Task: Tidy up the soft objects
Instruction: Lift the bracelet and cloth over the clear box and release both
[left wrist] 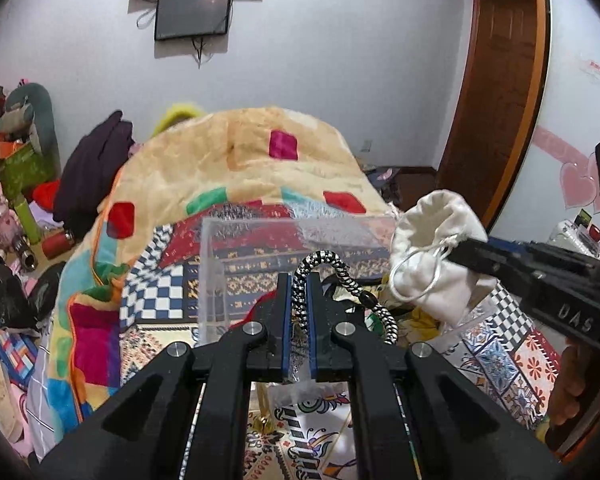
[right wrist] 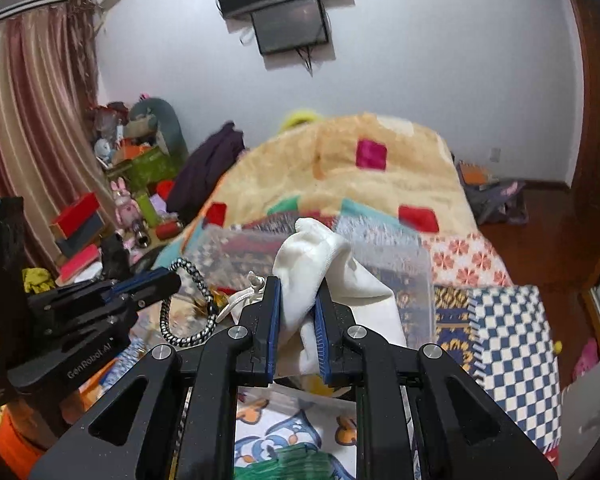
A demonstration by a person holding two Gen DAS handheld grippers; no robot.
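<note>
My left gripper (left wrist: 299, 280) is shut on a black-and-white braided cord (left wrist: 342, 272) that loops up and hangs to the right; it also shows in the right wrist view (right wrist: 188, 304), held by the left gripper (right wrist: 172, 278). My right gripper (right wrist: 298, 288) is shut on a white drawstring pouch (right wrist: 320, 256); in the left wrist view the pouch (left wrist: 432, 248) hangs from the right gripper (left wrist: 456, 252) at the right. Both are held above a clear plastic box (left wrist: 220, 256) on the patterned bedspread; the box also shows in the right wrist view (right wrist: 412, 256).
A beige blanket with coloured squares (left wrist: 236, 160) is piled behind the box. A dark garment (left wrist: 96, 176) lies at its left. Clutter of toys and boxes (left wrist: 16, 184) fills the left floor. A wooden door (left wrist: 500, 80) stands at the right.
</note>
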